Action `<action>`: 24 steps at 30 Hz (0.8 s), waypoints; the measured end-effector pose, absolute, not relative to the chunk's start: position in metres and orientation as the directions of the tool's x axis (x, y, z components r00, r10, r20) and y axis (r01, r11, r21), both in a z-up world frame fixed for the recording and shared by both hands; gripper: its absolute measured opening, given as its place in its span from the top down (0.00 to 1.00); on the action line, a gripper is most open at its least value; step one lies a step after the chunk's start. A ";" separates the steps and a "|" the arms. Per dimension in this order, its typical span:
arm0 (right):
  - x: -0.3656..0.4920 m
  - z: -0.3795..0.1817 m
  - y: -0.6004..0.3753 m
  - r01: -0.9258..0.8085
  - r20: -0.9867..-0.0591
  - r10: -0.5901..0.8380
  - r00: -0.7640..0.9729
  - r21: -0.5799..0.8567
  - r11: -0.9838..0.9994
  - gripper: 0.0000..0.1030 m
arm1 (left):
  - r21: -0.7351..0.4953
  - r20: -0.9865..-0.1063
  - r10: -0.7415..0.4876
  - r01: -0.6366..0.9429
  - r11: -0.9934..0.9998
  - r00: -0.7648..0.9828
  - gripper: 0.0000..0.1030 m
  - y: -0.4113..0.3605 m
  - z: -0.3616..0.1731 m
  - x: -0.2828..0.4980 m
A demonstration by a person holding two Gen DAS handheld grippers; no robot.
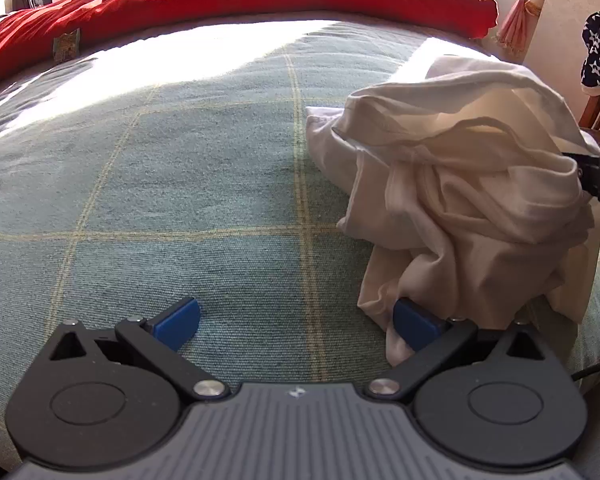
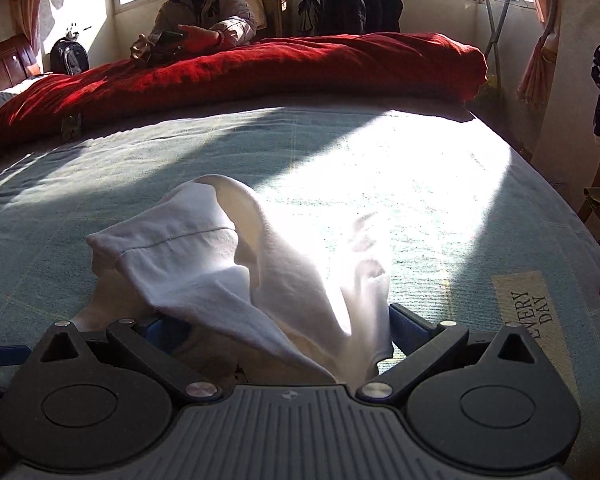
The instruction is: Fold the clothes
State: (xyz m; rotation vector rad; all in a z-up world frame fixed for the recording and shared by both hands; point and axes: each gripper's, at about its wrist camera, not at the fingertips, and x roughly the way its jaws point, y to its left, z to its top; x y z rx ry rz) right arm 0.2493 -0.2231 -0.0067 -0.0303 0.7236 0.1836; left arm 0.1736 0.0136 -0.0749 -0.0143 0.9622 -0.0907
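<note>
White garment (image 2: 236, 264) across right gripper (image 2: 288, 328)

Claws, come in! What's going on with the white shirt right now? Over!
Left claw open, right pad touching crumpled white shirt. Right claw open, shirt draped between its fingers. Green bedspread ahead bare. Over.

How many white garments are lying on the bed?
1. The crumpled white garment lies on the bed cover, draped over the right claw. More may hide within its folds.
</note>
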 end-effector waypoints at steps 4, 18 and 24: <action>0.244 -0.012 -0.220 -0.228 -0.614 0.142 0.776 -0.062 0.972 0.00 | -0.062 -0.804 -0.109 0.099 0.993 0.585 0.00 0.020 -0.078 0.167; 0.267 0.001 -0.218 -0.196 -0.593 0.071 0.802 -0.150 0.969 0.00 | 0.014 -0.804 -0.099 0.185 0.983 0.587 0.00 0.024 -0.081 0.153; 0.277 0.005 -0.236 -0.095 -0.567 -0.029 0.823 -0.188 0.977 0.00 | -0.013 -0.801 -0.126 0.193 0.981 0.586 0.00 0.029 -0.083 0.156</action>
